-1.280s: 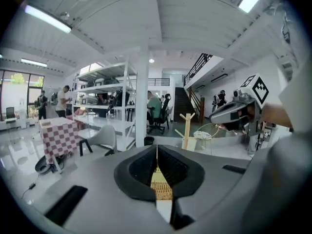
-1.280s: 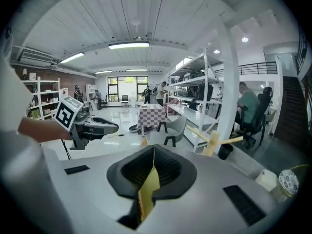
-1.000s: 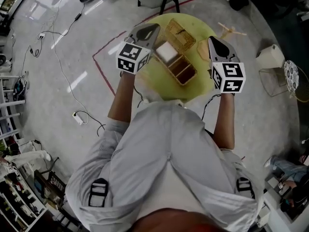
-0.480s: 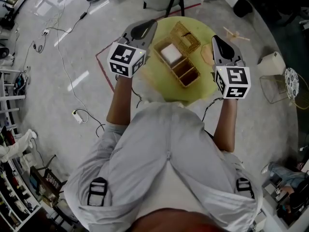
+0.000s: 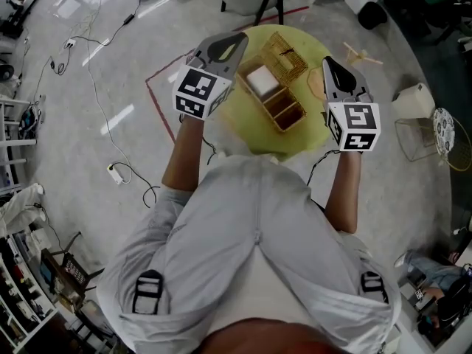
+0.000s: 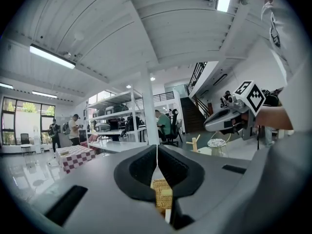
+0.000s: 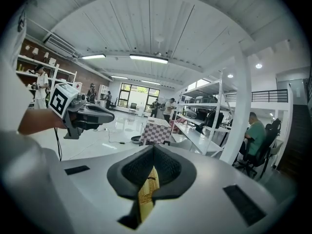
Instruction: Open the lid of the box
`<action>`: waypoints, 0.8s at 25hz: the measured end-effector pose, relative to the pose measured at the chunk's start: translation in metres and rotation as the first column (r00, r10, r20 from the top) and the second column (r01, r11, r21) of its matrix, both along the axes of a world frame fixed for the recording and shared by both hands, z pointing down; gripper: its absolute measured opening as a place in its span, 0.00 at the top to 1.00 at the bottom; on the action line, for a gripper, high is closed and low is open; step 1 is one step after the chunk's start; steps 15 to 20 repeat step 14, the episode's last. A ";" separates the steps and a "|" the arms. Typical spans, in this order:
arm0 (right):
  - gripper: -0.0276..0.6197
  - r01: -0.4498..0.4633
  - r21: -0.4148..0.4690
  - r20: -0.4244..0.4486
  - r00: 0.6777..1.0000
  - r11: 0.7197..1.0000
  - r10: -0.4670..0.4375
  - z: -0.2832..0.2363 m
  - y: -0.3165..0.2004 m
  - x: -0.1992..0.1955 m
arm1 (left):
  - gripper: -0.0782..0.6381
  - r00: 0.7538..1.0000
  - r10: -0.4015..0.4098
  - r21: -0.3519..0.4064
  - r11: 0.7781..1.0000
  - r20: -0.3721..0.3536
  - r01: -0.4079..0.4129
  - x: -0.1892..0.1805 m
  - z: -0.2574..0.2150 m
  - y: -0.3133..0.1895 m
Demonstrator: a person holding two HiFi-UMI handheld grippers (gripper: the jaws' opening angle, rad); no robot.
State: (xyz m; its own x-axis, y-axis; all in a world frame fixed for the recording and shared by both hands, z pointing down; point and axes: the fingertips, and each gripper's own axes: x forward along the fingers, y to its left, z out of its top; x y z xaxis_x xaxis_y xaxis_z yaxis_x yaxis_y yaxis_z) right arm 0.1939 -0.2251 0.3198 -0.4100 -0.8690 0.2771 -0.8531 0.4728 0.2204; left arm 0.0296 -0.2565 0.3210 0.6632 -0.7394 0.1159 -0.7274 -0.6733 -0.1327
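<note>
A woven box (image 5: 276, 98) stands on the round yellow-green table (image 5: 247, 127). Its lid (image 5: 286, 54) is swung back at the far end, and a white item (image 5: 258, 80) lies in one compartment. My left gripper (image 5: 234, 41) hovers left of the box, shut and holding nothing. To the right of the box is my right gripper (image 5: 330, 63), also shut and empty. In the left gripper view the left gripper's (image 6: 157, 152) jaws meet, with the box (image 6: 162, 199) showing below them. In the right gripper view the right gripper's (image 7: 153, 150) jaws meet, over a strip of the box (image 7: 146, 199).
A red tape line (image 5: 156, 98) and cables (image 5: 103, 124) lie on the floor to the left. Black chair legs (image 5: 267, 6) stand beyond the table. A wooden piece (image 5: 359, 51), a white box (image 5: 413, 93) and a wire stool (image 5: 442, 124) are to the right.
Both grippers stay beside the box, shifting only slightly. The lid stays swung back.
</note>
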 end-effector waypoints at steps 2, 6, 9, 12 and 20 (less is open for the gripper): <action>0.92 0.003 -0.008 0.004 1.000 1.000 -0.003 0.003 0.000 0.000 | 0.84 1.000 0.002 -0.003 1.000 0.003 -0.002 0.001 0.003 0.002; 0.92 0.012 -0.015 0.005 1.000 1.000 -0.012 0.007 0.000 -0.003 | 0.84 1.000 0.003 -0.014 1.000 0.014 -0.002 0.002 0.008 0.006; 0.92 0.016 -0.016 0.004 1.000 1.000 -0.016 0.008 0.001 -0.005 | 0.84 1.000 0.004 -0.015 1.000 0.016 -0.004 0.002 0.008 0.008; 0.92 0.017 -0.020 0.005 1.000 1.000 -0.017 0.010 0.001 -0.004 | 0.84 1.000 0.002 -0.019 1.000 0.018 -0.002 0.003 0.008 0.010; 0.92 0.017 -0.023 0.006 1.000 1.000 -0.017 0.011 0.002 -0.003 | 0.84 1.000 0.001 -0.021 1.000 0.019 0.000 0.004 0.010 0.011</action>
